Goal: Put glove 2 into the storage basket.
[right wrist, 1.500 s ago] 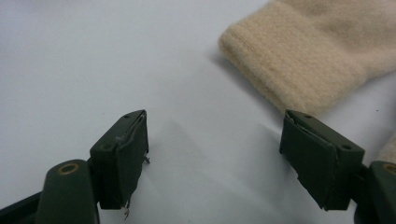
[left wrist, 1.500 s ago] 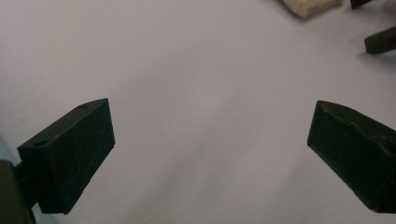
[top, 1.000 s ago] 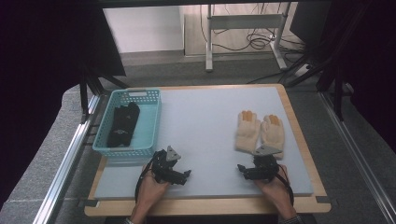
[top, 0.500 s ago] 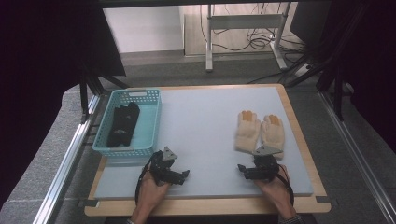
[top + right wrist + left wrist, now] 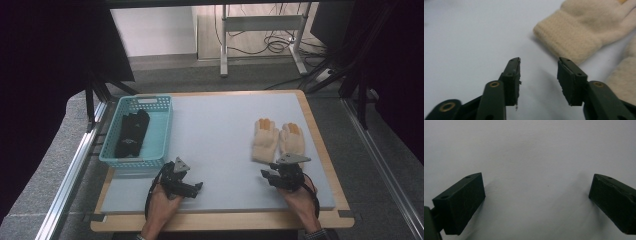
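Two cream knit gloves [image 5: 265, 137] with orange fingertips lie side by side, palms down, on the right of the pale board [image 5: 220, 125]. My right gripper [image 5: 265, 176] rests on the board just below them, held in a hand. In the right gripper view its jaws [image 5: 539, 67] point at the nearer glove's cuff [image 5: 574, 37]. They have just been closing and stand partly apart with nothing between them. My left gripper [image 5: 195, 187] lies on the board at the lower left. Its jaws [image 5: 537, 187] are wide open over bare board.
A turquoise basket [image 5: 165, 120] stands at the board's left edge with a pair of black gloves [image 5: 132, 132] in it. A wooden rim [image 5: 320, 130] frames the board. Metal rails run along both sides, and table legs and cables show beyond the far edge.
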Demonstrator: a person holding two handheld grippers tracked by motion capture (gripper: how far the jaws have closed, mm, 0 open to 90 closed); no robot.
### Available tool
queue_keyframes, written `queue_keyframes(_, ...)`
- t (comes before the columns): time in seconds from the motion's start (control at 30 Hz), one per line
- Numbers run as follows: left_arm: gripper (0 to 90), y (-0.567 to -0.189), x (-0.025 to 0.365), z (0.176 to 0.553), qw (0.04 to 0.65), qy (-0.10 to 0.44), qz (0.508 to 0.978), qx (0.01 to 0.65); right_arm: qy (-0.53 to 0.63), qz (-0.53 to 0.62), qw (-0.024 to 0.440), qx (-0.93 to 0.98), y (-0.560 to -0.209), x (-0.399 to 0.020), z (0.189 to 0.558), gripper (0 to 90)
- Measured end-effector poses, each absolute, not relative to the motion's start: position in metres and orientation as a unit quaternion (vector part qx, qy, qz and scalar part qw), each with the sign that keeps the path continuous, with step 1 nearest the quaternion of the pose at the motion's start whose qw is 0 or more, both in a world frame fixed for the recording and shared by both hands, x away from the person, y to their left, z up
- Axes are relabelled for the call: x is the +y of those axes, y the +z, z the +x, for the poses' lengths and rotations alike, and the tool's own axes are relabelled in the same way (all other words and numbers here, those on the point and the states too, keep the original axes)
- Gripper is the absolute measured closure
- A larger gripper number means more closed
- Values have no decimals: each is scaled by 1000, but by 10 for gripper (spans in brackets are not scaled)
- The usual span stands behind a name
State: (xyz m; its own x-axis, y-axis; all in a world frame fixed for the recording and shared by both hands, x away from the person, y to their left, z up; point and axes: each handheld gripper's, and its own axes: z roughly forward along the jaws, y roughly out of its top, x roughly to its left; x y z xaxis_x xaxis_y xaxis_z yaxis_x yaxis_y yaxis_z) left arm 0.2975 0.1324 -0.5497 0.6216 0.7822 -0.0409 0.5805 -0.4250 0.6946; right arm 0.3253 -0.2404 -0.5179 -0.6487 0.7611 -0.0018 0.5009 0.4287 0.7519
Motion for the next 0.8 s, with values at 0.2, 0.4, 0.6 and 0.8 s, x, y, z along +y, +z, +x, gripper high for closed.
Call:
queue_keyframes(0.2,7,-550,132,297,346,146,832,410,386,372,176,826,-494,-245,345,634)
queue_keyframes(0.4,7,-550,132,297,346,146,831,410,384,379,196,819,-482,-244,377,556)
queue_keyframes(0.6,7,-550,132,297,346,146,831,410,371,393,201,817,-485,-236,417,365)
queue_keyframes(0.8,7,-550,132,297,346,146,831,410,351,396,192,827,-503,-222,448,245)
